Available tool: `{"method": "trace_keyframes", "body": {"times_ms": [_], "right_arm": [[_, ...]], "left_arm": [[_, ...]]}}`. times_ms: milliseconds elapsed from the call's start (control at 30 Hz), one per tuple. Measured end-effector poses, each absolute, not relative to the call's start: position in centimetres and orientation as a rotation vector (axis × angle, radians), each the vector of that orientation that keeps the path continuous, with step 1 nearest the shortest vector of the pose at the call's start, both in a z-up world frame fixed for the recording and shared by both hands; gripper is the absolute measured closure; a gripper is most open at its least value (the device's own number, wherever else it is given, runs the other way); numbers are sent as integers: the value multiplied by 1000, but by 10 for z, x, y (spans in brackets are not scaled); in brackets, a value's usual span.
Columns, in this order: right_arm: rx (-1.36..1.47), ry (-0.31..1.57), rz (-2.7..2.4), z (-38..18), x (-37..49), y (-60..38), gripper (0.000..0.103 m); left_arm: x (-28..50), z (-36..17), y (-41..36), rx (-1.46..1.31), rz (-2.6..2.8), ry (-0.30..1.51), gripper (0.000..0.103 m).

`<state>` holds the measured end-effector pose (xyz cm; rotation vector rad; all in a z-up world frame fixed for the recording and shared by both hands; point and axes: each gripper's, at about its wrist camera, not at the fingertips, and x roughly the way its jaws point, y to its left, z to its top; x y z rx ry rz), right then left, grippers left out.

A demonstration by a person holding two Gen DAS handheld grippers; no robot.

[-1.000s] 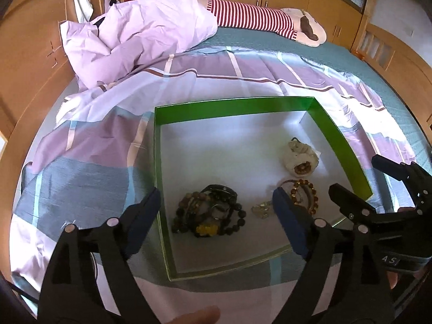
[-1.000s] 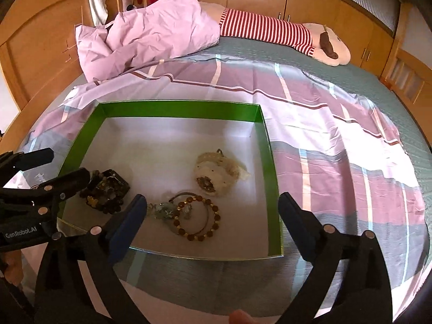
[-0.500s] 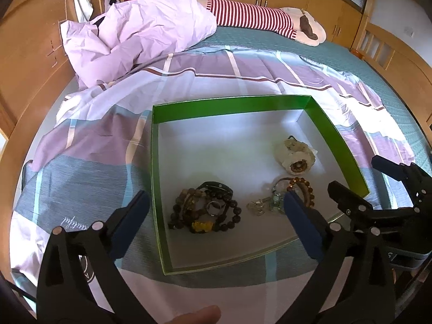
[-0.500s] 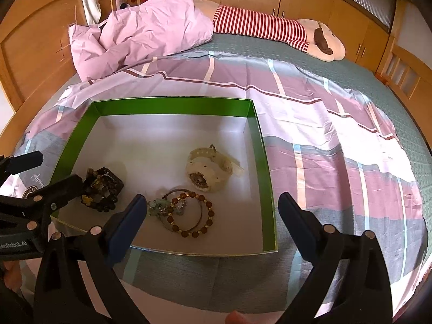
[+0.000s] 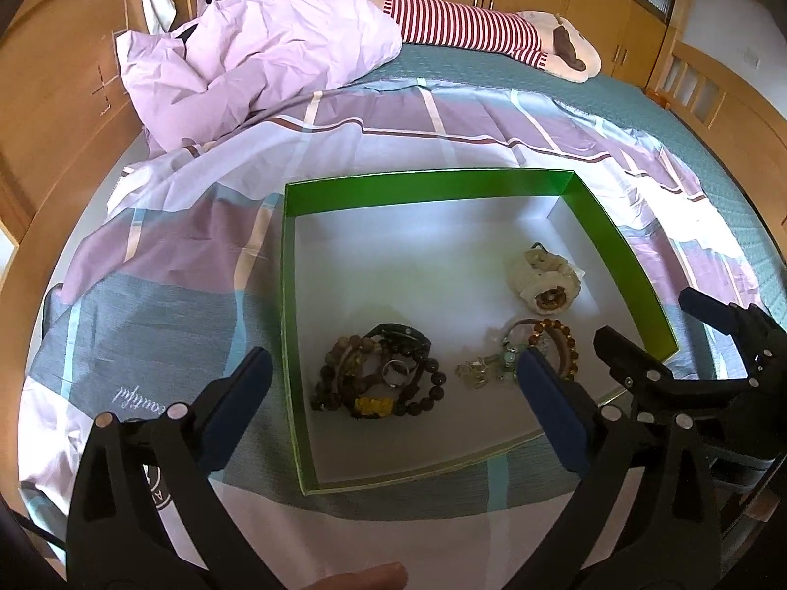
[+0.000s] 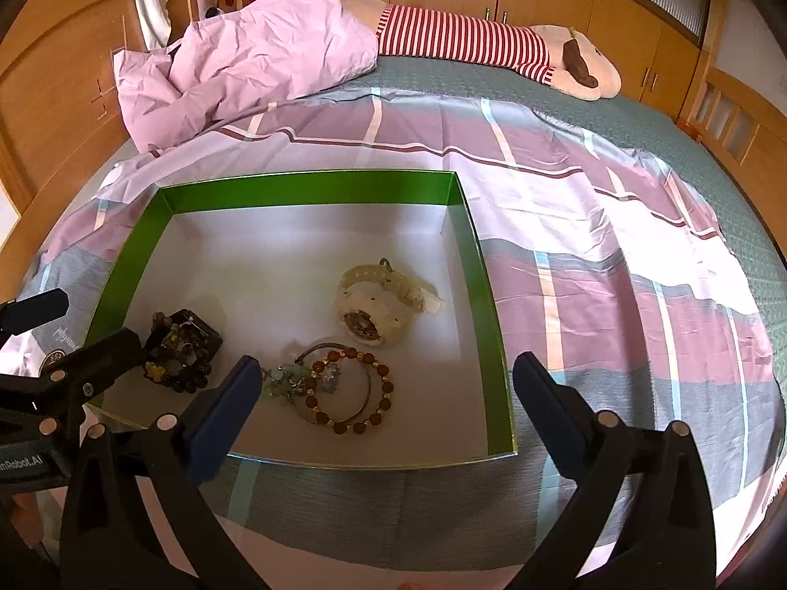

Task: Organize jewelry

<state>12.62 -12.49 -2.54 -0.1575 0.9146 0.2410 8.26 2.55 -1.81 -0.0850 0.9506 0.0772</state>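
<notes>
A green box [image 5: 428, 188] [image 6: 305, 192] with a white floor lies on the bed. Inside are a pile of dark bead bracelets [image 5: 378, 379] [image 6: 181, 351], a cream watch [image 5: 543, 278] [image 6: 376, 302], an amber bead bracelet [image 5: 558, 344] [image 6: 351, 396] and a pale green charm piece [image 5: 484, 368] [image 6: 283, 381]. My left gripper [image 5: 393, 410] is open and empty, above the box's near edge. My right gripper [image 6: 381, 408] is open and empty, above the near right part of the box. Each gripper shows in the other's view, the right one [image 5: 688, 334] and the left one [image 6: 59, 339].
The box rests on a purple, grey and white checked sheet [image 6: 590, 265]. A crumpled lilac duvet [image 5: 265, 59] and a striped plush toy [image 6: 492, 44] lie at the far side. Wooden headboard and cupboards surround the bed.
Both grippers have drawn back towards me and risen a little, so the box looks smaller and farther. The jewelry in the box has not moved.
</notes>
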Motion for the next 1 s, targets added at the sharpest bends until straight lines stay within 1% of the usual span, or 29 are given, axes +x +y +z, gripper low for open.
{"method": "trace_keyframes", "body": {"times_ms": [1000], "right_arm": [[-164, 925, 229, -28, 124, -127, 3]], "left_arm": [[83, -21, 23, -83, 89, 973, 4]]}}
